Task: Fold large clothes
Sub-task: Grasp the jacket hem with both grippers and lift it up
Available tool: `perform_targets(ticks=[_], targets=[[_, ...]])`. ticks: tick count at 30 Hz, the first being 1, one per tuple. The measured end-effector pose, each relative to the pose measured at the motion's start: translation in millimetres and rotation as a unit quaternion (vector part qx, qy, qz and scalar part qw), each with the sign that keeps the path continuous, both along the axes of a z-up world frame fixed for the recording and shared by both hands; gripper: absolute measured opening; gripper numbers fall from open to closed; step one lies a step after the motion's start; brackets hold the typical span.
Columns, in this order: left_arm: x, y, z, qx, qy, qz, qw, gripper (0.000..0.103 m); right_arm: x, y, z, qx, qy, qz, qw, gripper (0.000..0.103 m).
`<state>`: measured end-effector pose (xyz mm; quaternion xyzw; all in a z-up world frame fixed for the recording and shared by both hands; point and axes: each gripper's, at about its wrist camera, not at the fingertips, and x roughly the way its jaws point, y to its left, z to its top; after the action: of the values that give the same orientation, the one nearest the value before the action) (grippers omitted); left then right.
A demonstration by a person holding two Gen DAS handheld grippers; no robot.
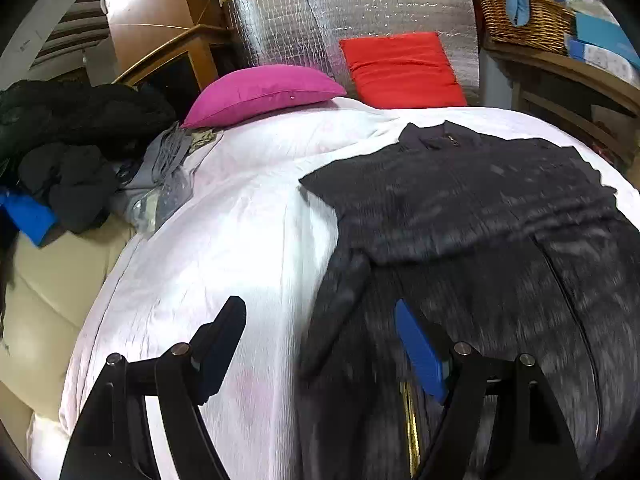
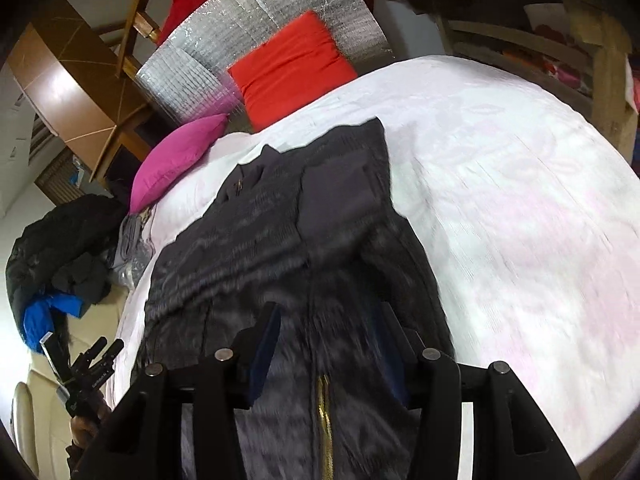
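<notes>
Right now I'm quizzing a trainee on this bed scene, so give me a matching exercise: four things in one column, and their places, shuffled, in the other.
Things:
1. jacket
2. pink pillow
3. red cushion
4. basket

Places:
A. leaning on the silver panel
B. on the wooden shelf at far right
C. spread on the white sheet
D. at the head of the bed, by the pile of dark clothes

Pairs: 1-C, 2-D, 3-A, 4-B
</notes>
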<state>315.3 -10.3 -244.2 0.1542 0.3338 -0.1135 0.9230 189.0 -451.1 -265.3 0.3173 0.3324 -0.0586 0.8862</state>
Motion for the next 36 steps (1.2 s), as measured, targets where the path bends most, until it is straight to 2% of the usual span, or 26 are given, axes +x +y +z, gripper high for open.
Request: perform_targets(ticks=[3,7,12,16,20,24,27,30,32,33,34,36], targets=[[-25,12,-7,0.004,0.000,0.002,1.0000,0.078,-24,4,-8,0.006,0.003,0.002,1.000,0.054],[-59,31,-18,-0.004,0.019,0.006,0.9998,0.078,-56,19,-19,0.001,0.033,0.005,0.999,0.060],[-93,41,-28,-0.029,0.053,-0.001,0.9981,0.081,-84,49,-32,-0.031,0.102,0.028,0.994,0.062],[-116,47,-39,-0.046,0.086,0.001,0.9952,0.083,-102,68,-48,-0.026,0.148,0.040,0.988,0.062],[-131,62,-54,-0.095,0.150,0.023,0.9839,0.083,-112,79,-62,-0.025,0.163,0.045,0.985,0.065],[-136,67,-71,-0.145,0.212,0.037,0.9656,0.083,-111,79,-68,-0.008,0.165,0.042,0.985,0.066],[-136,67,-83,-0.179,0.245,0.042,0.9520,0.083,-110,82,-72,-0.010,0.167,0.041,0.985,0.069],[-135,67,-91,-0.199,0.263,0.044,0.9431,0.083,-106,85,-80,-0.011,0.179,0.039,0.983,0.069],[-135,66,-93,-0.208,0.267,0.038,0.9402,0.080,-103,86,-88,-0.003,0.185,0.040,0.982,0.069],[-135,65,-93,-0.215,0.270,0.031,0.9382,0.074,-101,87,-93,0.003,0.188,0.041,0.981,0.069],[-135,64,-94,-0.214,0.271,0.028,0.9380,0.063,-99,88,-96,0.005,0.193,0.042,0.980,0.069],[-136,62,-95,-0.204,0.264,0.029,0.9423,0.046,-93,92,-104,0.008,0.205,0.043,0.978,0.069]])
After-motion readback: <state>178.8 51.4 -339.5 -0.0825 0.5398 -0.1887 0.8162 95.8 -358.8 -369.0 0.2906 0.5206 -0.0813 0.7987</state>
